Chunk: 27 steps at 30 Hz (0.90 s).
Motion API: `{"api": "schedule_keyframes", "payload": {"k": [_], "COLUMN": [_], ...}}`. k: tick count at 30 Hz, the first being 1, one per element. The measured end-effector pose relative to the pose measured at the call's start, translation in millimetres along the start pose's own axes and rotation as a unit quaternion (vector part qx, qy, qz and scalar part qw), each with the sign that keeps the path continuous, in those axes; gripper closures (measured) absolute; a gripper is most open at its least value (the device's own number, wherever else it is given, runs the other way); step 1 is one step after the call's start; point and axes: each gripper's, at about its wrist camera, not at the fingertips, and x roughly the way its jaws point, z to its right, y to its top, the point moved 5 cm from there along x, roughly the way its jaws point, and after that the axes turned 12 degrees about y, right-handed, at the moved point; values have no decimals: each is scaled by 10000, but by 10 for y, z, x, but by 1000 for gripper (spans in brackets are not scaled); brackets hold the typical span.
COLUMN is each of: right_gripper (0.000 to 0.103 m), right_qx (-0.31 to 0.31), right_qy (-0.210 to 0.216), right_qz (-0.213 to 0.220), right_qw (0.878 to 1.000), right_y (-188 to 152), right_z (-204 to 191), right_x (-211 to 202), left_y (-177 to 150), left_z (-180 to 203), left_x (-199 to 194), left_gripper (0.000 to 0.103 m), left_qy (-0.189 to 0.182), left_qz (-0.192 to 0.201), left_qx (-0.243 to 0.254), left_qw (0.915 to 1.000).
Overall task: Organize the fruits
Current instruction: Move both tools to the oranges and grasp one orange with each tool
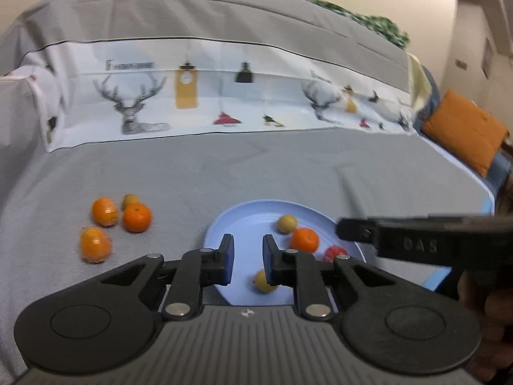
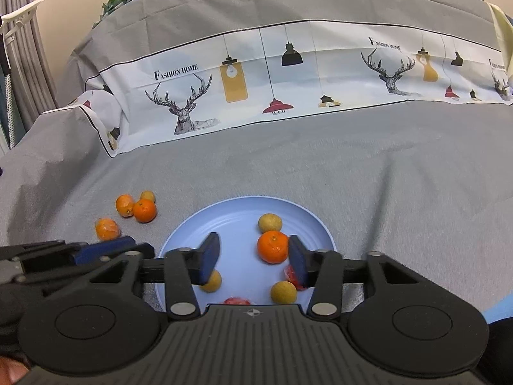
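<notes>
A light-blue plate (image 2: 243,211) lies on the grey cover. On it are an orange (image 2: 272,246), several small yellow fruits (image 2: 270,223) and two red fruits (image 2: 237,301). My right gripper (image 2: 253,260) hovers over the plate, open, with the orange just beyond its right pad and nothing gripped. My left gripper (image 1: 248,256) is over the plate's (image 1: 253,218) near left rim; its pads stand slightly apart with nothing between them. To the left of the plate, off it, lie three oranges (image 1: 137,217) and one small yellow fruit (image 1: 130,199).
A white cloth (image 2: 288,73) printed with deer and lamps is draped over the grey backrest. An orange cushion (image 1: 461,131) sits at the far right. Curtains (image 2: 22,64) hang at the left. A person's hand (image 1: 490,304) holds the right gripper.
</notes>
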Motion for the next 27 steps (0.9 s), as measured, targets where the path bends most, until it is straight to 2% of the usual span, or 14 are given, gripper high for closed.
{"api": "schedule_keyframes", "payload": {"k": [2, 6, 9, 11, 14, 16, 20, 27], "right_gripper": [80, 83, 83, 82, 82, 82, 82, 82], "right_qx": [70, 48, -9, 22, 48, 37, 15, 290], "right_qy": [60, 173, 280, 421, 592, 659, 744, 1029], "right_qz": [2, 49, 15, -74, -198, -245, -235, -401], "right_qw": [10000, 9998, 9996, 9991, 9980, 9975, 9970, 9935], "right_y": [7, 21, 22, 20, 5, 8, 52, 162], "right_z": [-1, -60, -117, -140, -187, -217, -268, -298], "right_x": [0, 5, 30, 60, 107, 140, 215, 602], "left_y": [123, 353, 296, 191, 239, 214, 225, 197], "left_z": [-136, -468, -756, -956, -1211, -1301, -1386, -1465], "left_x": [-62, -136, -80, 1, -86, -59, 10, 157], "left_gripper": [82, 82, 82, 82, 82, 82, 82, 82], "left_qy": [85, 380, 697, 863, 886, 955, 917, 1162], "left_qz": [11, 246, 282, 9, 224, 85, -136, -424], "left_qx": [-98, 141, 108, -309, -1124, -1343, -1530, -1541], "left_qw": [9999, 9989, 9971, 9958, 9894, 9863, 9839, 9803]}}
